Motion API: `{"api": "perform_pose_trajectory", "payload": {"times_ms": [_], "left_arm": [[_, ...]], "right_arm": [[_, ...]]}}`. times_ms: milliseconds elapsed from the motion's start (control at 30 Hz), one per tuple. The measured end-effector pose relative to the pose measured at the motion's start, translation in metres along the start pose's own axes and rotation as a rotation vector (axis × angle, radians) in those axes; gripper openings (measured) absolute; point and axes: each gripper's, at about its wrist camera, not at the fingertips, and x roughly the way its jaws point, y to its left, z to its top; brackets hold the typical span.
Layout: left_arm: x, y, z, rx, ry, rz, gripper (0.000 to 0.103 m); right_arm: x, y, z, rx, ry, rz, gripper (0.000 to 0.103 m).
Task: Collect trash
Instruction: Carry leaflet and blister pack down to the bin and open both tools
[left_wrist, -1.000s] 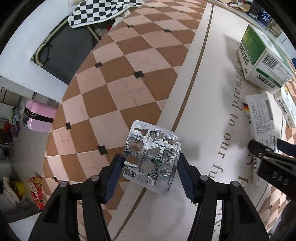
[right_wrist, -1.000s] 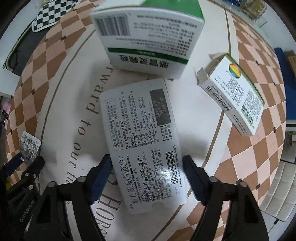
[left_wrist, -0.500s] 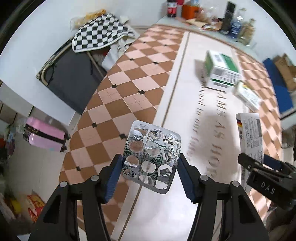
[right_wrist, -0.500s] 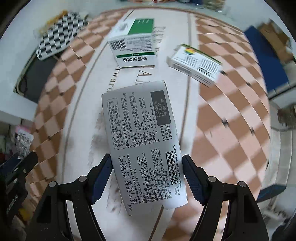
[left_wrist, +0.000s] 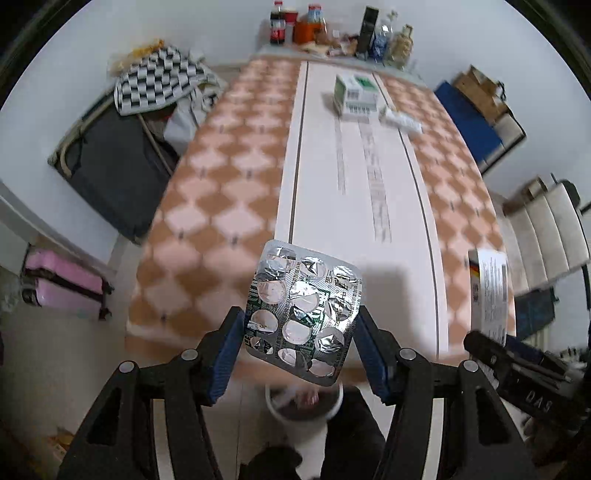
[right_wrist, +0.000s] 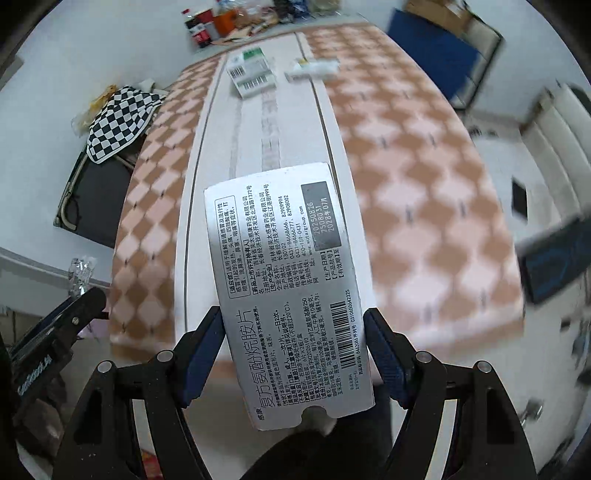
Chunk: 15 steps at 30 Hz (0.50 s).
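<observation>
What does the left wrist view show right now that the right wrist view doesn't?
Only the left wrist view shows the face of the used blister pack clamped in the left gripper, a white bin below it, and a pink suitcase on the floor.

Only the right wrist view shows the printed back of the flat medicine box held in the right gripper.

Both show the green-and-white box and the smaller carton left on the checkered tablecloth.
</observation>
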Motion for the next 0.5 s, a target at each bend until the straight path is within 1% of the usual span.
{"api": "perform_pose_trajectory", "payload": {"times_ms": [133,233,300,400,467,500], "left_arm": [[0.011,0.012,-0.055,-0.007,0.106,-0.06,0.056],[0.036,0.017,-0.092,-0.042,0.209,-0.089,0.056],[0.066,0.02,-0.119,-0.076,0.295,-0.103,0.056],[0.108,0.019,-0.151,-0.119,0.384,-0.132,0.056],[0.148,0.018,-0.169,-0.147,0.443,-0.155,0.056],[0.166,0.017,-0.175,-0.151,0.466,-0.151,0.056]], "right_arm": [[-0.001,-0.01,-0.085,0.05,0.072,0.007,0.077],[0.016,-0.021,-0.133,0.082,0.132,0.005,0.077],[0.037,-0.034,-0.164,0.117,0.187,0.002,0.077],[0.076,-0.053,-0.199,0.163,0.263,-0.004,0.077],[0.106,-0.066,-0.217,0.187,0.299,-0.005,0.077],[0.124,-0.073,-0.226,0.201,0.314,-0.007,0.077]]}}
